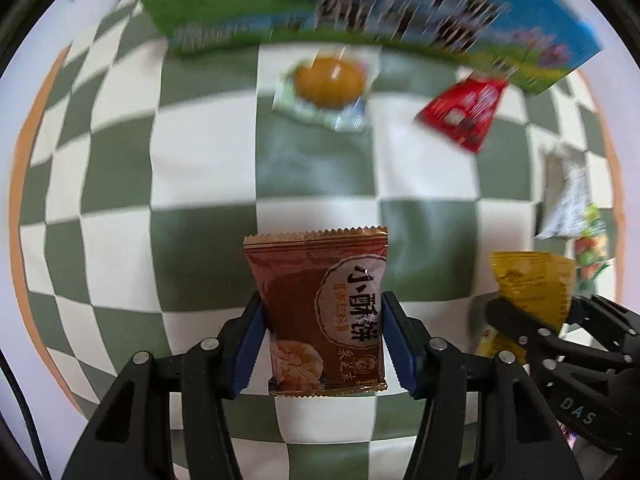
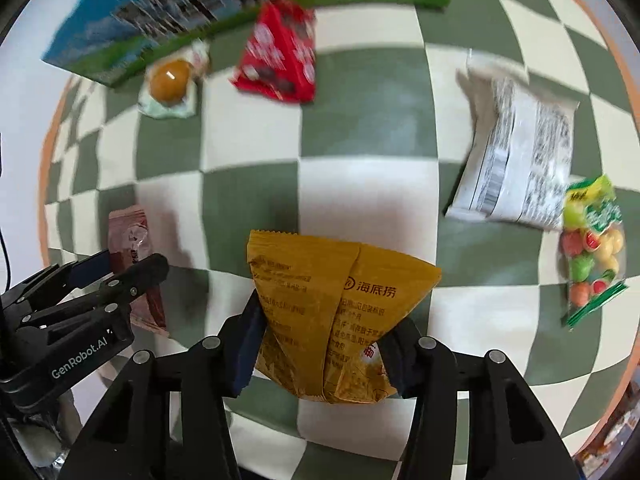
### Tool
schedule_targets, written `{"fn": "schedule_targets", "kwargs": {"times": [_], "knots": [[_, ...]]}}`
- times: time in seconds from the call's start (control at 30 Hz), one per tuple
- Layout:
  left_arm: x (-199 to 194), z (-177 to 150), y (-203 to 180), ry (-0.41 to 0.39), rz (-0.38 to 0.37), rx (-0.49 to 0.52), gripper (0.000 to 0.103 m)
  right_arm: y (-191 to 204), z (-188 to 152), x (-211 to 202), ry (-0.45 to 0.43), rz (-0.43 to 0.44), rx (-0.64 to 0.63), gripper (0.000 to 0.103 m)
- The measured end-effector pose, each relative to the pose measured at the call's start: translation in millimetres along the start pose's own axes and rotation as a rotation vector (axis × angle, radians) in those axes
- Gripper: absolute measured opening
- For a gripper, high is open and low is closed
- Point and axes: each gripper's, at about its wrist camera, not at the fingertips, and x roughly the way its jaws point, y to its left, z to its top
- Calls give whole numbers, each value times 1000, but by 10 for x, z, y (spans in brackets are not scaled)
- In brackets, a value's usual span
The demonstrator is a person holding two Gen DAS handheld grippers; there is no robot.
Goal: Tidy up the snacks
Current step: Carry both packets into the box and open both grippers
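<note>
My left gripper [image 1: 322, 312] is shut on a brown pastry packet [image 1: 320, 300], held above the checkered cloth. My right gripper [image 2: 324, 320] is shut on a yellow seasoning packet [image 2: 332, 308], also held up. In the left wrist view the right gripper [image 1: 536, 312] and its yellow packet [image 1: 532, 280] show at the right. In the right wrist view the left gripper [image 2: 120, 268] and brown packet [image 2: 132, 248] show at the left. On the cloth lie a yolk pastry packet [image 1: 328, 84], a red packet [image 1: 464, 110], a white packet [image 2: 516, 148] and a fruit candy bag [image 2: 592, 252].
A blue and green box [image 1: 360, 4] stands at the far side of the green and white checkered cloth [image 1: 200, 160]; it also shows in the right wrist view [image 2: 200, 8]. The cloth has an orange border [image 1: 36, 120] at its edge.
</note>
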Motion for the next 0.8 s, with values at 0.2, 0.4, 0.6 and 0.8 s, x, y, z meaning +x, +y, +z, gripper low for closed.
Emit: {"fn": "schedule_targets", "kwargs": {"times": [0.2, 0.4, 0.6, 0.8], "knots": [[-664, 165, -169, -128, -55, 41, 54, -14, -16, -607, -97, 60, -19, 54], [-1411, 763, -7, -249, -114, 76, 54, 32, 219, -1361, -223, 127, -29, 54], [-1703, 1314, 36, -320, -102, 82, 54, 280, 748, -1722, -332, 126, -51, 54], [-1386, 1970, 121, -226, -46, 85, 54, 476, 1537, -1743, -361, 71, -92, 54]]}}
